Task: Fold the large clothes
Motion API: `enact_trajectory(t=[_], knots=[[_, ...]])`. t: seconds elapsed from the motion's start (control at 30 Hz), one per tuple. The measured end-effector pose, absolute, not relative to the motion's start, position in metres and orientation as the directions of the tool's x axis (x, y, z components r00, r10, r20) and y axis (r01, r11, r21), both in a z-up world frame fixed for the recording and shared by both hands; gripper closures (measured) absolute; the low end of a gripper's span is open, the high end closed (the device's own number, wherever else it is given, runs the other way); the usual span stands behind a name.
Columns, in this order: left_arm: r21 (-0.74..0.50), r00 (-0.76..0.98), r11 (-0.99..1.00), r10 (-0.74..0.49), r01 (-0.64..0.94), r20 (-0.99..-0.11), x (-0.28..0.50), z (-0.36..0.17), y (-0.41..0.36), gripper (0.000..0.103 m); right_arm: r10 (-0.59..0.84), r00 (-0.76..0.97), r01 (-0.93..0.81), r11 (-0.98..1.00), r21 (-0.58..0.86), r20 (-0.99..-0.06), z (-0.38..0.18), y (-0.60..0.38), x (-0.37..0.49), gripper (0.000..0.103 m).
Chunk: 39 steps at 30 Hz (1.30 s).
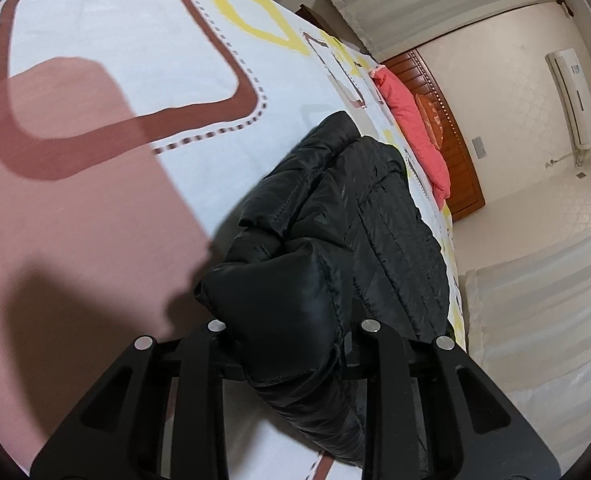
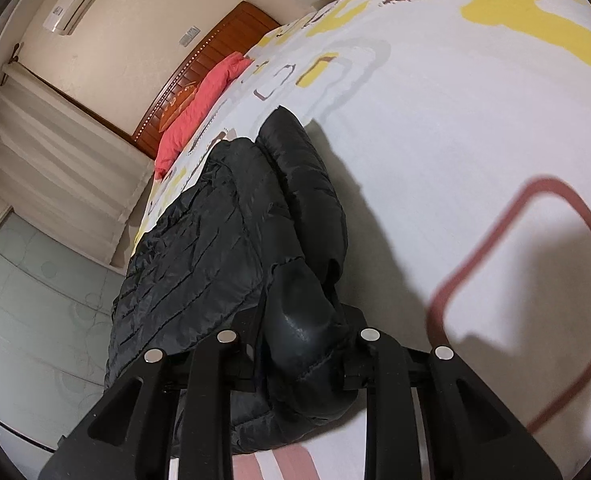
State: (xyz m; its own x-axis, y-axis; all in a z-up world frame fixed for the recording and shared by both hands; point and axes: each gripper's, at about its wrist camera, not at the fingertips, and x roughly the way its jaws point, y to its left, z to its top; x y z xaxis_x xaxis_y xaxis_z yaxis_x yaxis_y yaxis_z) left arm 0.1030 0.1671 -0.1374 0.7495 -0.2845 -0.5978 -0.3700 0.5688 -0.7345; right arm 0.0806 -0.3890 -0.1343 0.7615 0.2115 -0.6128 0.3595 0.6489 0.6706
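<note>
1. Left wrist view: the left gripper is pinching a thick padded fold of the black jacket. Its jaws are closing on that bunch, not meeting, and the padding is bulging out above and ahead of them.
2. The rest of the jacket is lying ahead of the jaws and to their right, along the near edge of the bed sheet, with a red pillow and the headboard far beyond.
3. Risk here: the shell is looking slick and puffy, so the fold may be squeezing out of the jaws if it is pulled hard. The bulk to the right is sitting close to the bed edge and could be sliding off toward the floor.
4. Right wrist view: the right gripper is likewise clamping a rounded padded lump of the jacket, which is filling the gap between its jaws.
5. The quilted body is spreading ahead and to the left of these jaws, over the sheet edge.
6. Risk here: both grips are holding bunched layers, so I judge an uneven pull could be dragging extra layers and leaving a crooked, lumpy fold.
</note>
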Motion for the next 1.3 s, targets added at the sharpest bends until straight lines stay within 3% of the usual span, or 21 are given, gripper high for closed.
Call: enact_trajectory(t=[0.1, 0.2, 0.37, 0.53, 0.83, 1.3], knots=[[-0.749, 0.745, 0.556, -0.312, -0.36, -0.59, 0.103, -0.142, 0.172, 0.073, 0.223, 0.763, 0.358, 0.636, 0.684, -0.607, -0.137, -0.392, 0.078, 0.072], [-0.727, 0.736, 0.583, -0.298, -0.364, -0.608, 0.103, -0.138, 0.177, 0.063, 0.22, 0.772, 0.371, 0.607, 0.703, -0.597, -0.137, -0.399, 0.072, 0.063], [-0.687, 0.741, 0.608, -0.228, -0.398, -0.631, 0.082, -0.129, 0.189, 0.041, 0.185, 0.783, 0.39, 0.598, 0.7, -0.594, -0.133, -0.414, 0.054, 0.061], [-0.604, 0.734, 0.672, -0.13, -0.429, -0.666, 0.064, -0.117, 0.202, 0.04, 0.118, 0.777, 0.434, 0.611, 0.662, -0.618, -0.125, -0.43, 0.037, 0.061], [-0.198, 0.721, 0.9, 0.165, -0.389, -0.673, 0.058, -0.07, 0.164, 0.04, -0.041, 0.722, 0.433, 0.806, 0.404, -0.691, -0.085, -0.39, 0.045, 0.061], [-0.038, 0.709, 0.984, 0.096, -0.172, -0.699, 0.145, -0.069, 0.032, 0.04, -0.02, 0.67, 0.142, 0.985, 0.102, -0.742, -0.068, -0.234, 0.148, 0.061]])
